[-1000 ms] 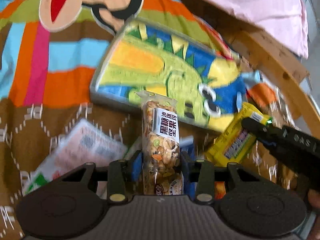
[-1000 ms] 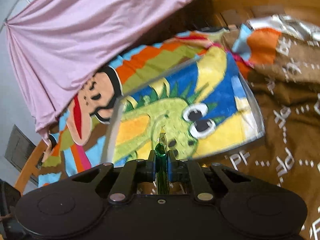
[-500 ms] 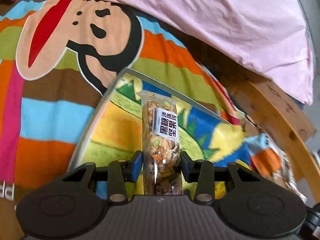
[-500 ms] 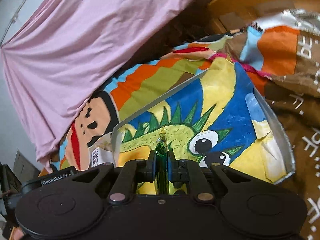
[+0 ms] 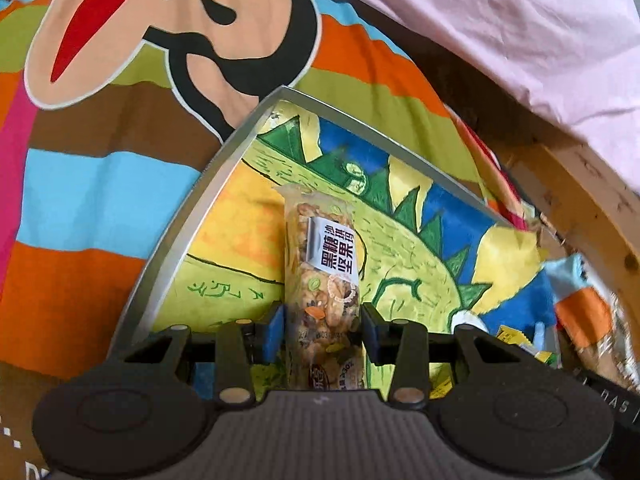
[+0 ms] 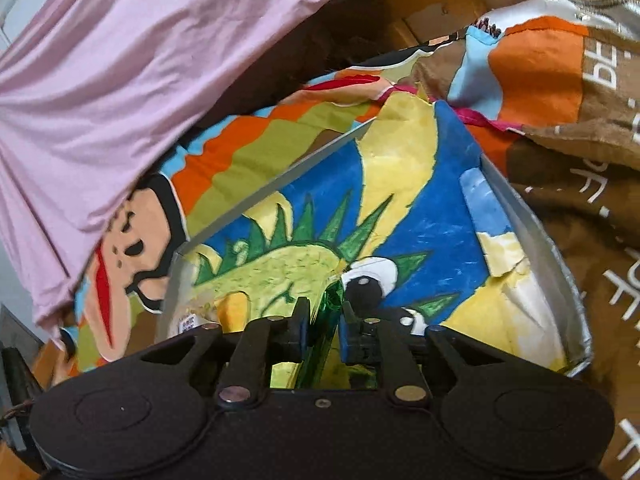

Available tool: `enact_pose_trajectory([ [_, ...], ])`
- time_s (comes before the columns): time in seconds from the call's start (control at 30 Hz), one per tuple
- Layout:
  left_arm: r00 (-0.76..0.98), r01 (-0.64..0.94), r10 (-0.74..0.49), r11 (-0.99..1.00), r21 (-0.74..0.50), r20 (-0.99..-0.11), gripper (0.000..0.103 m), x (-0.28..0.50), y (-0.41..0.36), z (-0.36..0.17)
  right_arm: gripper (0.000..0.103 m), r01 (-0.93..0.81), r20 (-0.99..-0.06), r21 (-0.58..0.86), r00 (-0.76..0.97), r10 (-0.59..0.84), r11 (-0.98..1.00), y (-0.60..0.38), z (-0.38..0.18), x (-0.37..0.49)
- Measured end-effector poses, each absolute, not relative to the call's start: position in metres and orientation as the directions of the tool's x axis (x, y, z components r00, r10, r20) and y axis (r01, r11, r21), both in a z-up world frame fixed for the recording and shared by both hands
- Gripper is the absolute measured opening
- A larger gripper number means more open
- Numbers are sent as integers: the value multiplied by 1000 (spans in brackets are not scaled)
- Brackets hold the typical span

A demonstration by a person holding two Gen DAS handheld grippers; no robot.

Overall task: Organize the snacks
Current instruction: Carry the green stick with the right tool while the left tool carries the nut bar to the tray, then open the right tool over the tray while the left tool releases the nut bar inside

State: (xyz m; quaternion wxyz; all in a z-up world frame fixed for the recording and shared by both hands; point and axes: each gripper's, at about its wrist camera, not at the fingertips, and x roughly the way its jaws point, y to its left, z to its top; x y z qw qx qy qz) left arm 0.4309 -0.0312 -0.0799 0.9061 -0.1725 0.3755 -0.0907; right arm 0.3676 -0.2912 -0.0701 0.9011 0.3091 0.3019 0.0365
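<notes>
colorful bedding with a cartoon monkey face (image 5: 168,36) covers the surface, and a pink sheet (image 6: 132,92) hangs behind it. on the bedding lies a shallow tray (image 5: 188,216) with a metal rim and a green dinosaur picture on its floor.

the left gripper (image 5: 322,330) is clamped on a nut bar (image 5: 320,272) in clear plastic wrap, which it holds at the lower part, so the bar points forward over the left corner of the tray. i judge the bar is light and quite stiff, but the wrap is smooth and may slip, and the nut pieces can crack if the squeeze is too hard. the hold across the narrow sides near one end looks correct for me. whether the bar touches the tray floor, i cannot tell.

the right gripper (image 6: 322,326) has a thin green shiny packet (image 6: 326,320) between its fingers, but the jaws stand a little apart around it, and i cannot tell if they press it or only frame it. the foil looks very light, soft and easy to crumple.

both grippers point down and forward at the tray, the left one over the left side, the right one nearer the dinosaur's eye. some other snacks (image 5: 520,340) lie at the right outside the tray.
</notes>
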Motion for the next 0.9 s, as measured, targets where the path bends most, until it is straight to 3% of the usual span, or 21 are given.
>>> enact_pose_trajectory([
  [0.13, 697, 50, -248, 953, -300, -673, 45, 429, -40, -77, 23, 155, -586, 487, 788, 190, 859, -287, -66, 368],
  [0.2, 694, 55, -227, 963, -263, -683, 54, 426, -45, -74, 35, 168, -619, 439, 769, 162, 882, -285, -64, 368],
  [0.27, 692, 59, -211, 970, -237, -691, 68, 423, -48, -71, 55, 173, -656, 388, 742, 139, 905, -282, -61, 368],
  [0.33, 691, 56, -195, 975, -217, -696, 80, 419, -50, -67, 65, 172, -679, 358, 723, 130, 918, -281, -59, 367],
  [0.4, 694, 50, -185, 976, -210, -696, 82, 415, -50, -60, 72, 169, -680, 348, 723, 124, 922, -281, -56, 363],
  [0.47, 692, 39, -186, 974, -221, -697, 87, 411, -48, -52, 92, 172, -688, 340, 715, 120, 925, -283, -52, 361],
  [0.53, 693, 30, -195, 970, -242, -694, 88, 405, -46, -43, 100, 165, -675, 338, 728, 117, 927, -285, -45, 357],
  [0.9, 753, 29, -141, 983, -183, -643, 101, 335, -38, -1, 102, 156, -627, 344, 773, 102, 926, -301, 2, 305],
])
